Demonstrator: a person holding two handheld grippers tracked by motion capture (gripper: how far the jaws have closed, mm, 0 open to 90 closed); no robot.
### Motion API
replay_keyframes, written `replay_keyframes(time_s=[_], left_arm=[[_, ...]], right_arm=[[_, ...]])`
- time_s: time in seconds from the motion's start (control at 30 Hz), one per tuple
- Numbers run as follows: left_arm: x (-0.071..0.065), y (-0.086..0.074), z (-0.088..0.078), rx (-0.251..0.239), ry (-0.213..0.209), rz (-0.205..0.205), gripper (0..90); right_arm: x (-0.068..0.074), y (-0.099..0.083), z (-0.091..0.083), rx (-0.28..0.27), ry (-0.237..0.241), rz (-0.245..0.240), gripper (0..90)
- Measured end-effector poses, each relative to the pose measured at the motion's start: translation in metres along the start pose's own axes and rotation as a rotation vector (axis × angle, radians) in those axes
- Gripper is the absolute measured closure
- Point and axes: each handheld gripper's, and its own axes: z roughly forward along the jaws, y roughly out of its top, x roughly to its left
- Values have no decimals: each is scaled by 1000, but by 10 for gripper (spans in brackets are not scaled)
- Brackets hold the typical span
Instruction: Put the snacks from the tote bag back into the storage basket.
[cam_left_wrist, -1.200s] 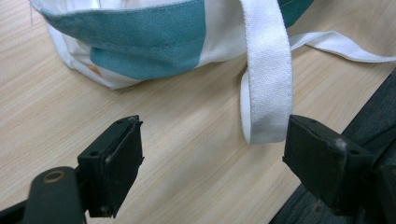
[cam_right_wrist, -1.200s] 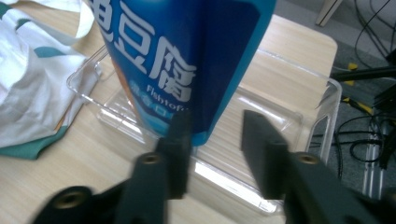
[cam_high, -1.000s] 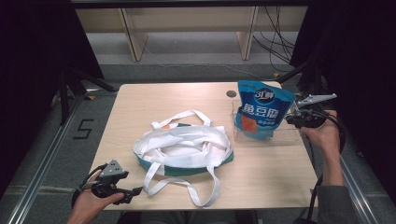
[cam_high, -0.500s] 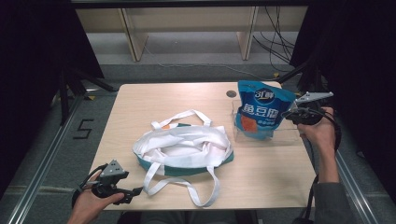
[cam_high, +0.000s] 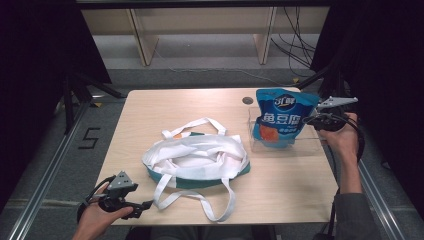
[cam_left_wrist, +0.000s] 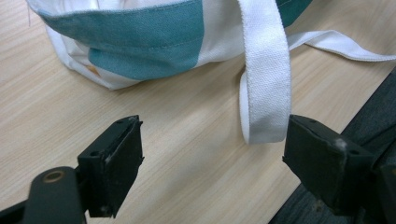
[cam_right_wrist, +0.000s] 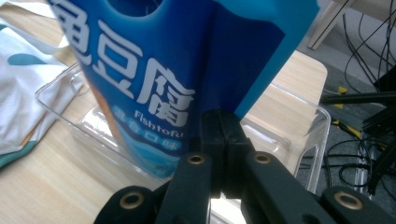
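A blue fish-tofu snack bag (cam_high: 282, 120) stands upright in a clear plastic box (cam_high: 306, 146) at the table's right side. My right gripper (cam_high: 312, 120) is shut on the bag's right edge; in the right gripper view the jaws pinch the blue film (cam_right_wrist: 154, 70) just above the box wall (cam_right_wrist: 299, 144). A white and teal tote bag (cam_high: 197, 160) lies flat in the middle of the table. My left gripper (cam_high: 145, 206) hovers open at the front left, and a loop of the white strap (cam_left_wrist: 266, 70) hangs between its jaws without touching them.
The wooden table (cam_high: 165, 110) has a small round hole (cam_high: 247, 100) at its far edge. The tote's long straps (cam_high: 210, 202) trail toward the front edge. Shelving and cables stand on the floor beyond the table.
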Motion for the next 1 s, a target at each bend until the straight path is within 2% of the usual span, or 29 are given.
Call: replay_keyframes(time_s=[0.03, 0.07, 0.1, 0.17, 0.2, 0.23, 0.27, 0.37, 0.4, 0.43, 0.47, 0.5, 0.57, 0.6, 0.63, 0.67, 0.7, 0.73, 0.77, 0.83, 0.87, 0.93, 0.97, 1.0], left_arm=[[-1, 0, 0, -1, 2, -7, 188], [0, 0, 0, 2, 4, 11, 188], [0, 0, 0, 2, 5, 7, 188], [0, 0, 0, 2, 1, 1, 188], [0, 0, 0, 2, 3, 1, 188], [0, 0, 0, 2, 2, 1, 188], [0, 0, 0, 2, 3, -3, 188], [0, 0, 0, 3, 4, 2, 188], [0, 0, 0, 3, 6, 9, 188], [0, 0, 0, 2, 5, 5, 188], [0, 0, 0, 1, 3, 1, 188], [0, 0, 0, -5, 0, -7, 188], [1, 0, -1, -9, 0, 4, 188], [1, 0, -1, -9, 5, 1, 188], [1, 0, -2, -8, 2, -1, 188], [1, 0, -2, -3, 9, 5, 188], [1, 0, -2, -4, 9, 1, 188], [1, 0, -2, -4, 9, 0, 188], [1, 0, -2, -9, 2, -3, 188], [1, 0, -3, -9, 4, 4, 188], [1, 0, -3, -6, 10, 9, 188], [1, 0, -3, -7, 11, 3, 188], [1, 0, -3, -9, 10, -3, 188], [1, 0, -3, -6, 5, -7, 188]], right_arm=[[-2, 0, 1, -1, -4, -9, 900], [-1, -1, 3, -24, -12, 5, 900], [-3, -1, 4, -32, -14, -9, 900], [-3, 0, 3, -6, -6, 21, 900], [-4, 0, 4, -8, -7, 14, 900], [-4, 0, 4, -9, -6, 33, 900], [-5, -1, 7, -28, -17, 7, 900], [-6, -1, 9, -19, -14, 19, 900], [-5, 0, 7, -1, -7, 41, 900], [-4, -1, 8, -9, -9, 43, 897], [-6, -1, 8, 0, -10, 2, 886], [-3, -2, 8, -7, -16, 25, 880], [-2, -2, 4, 17, -13, 20, 859], [2, -2, 3, 9, -17, 66, 845], [2, -3, 2, 4, -21, 41, 829], [4, -3, 0, 8, -17, 44, 821], [5, -4, -1, -1, -8, 24, 813], [9, -4, -2, 3, -8, 54, 796], [11, -5, -4, 25, -6, 48, 780], [14, -5, -5, 17, -1, 63, 743], [17, -6, -7, 28, -4, 99, 724], [15, -8, -8, -6, -13, 88, 685], [17, -8, -9, 2, -11, 119, 659], [19, -9, -12, 29, -11, 124, 640]])
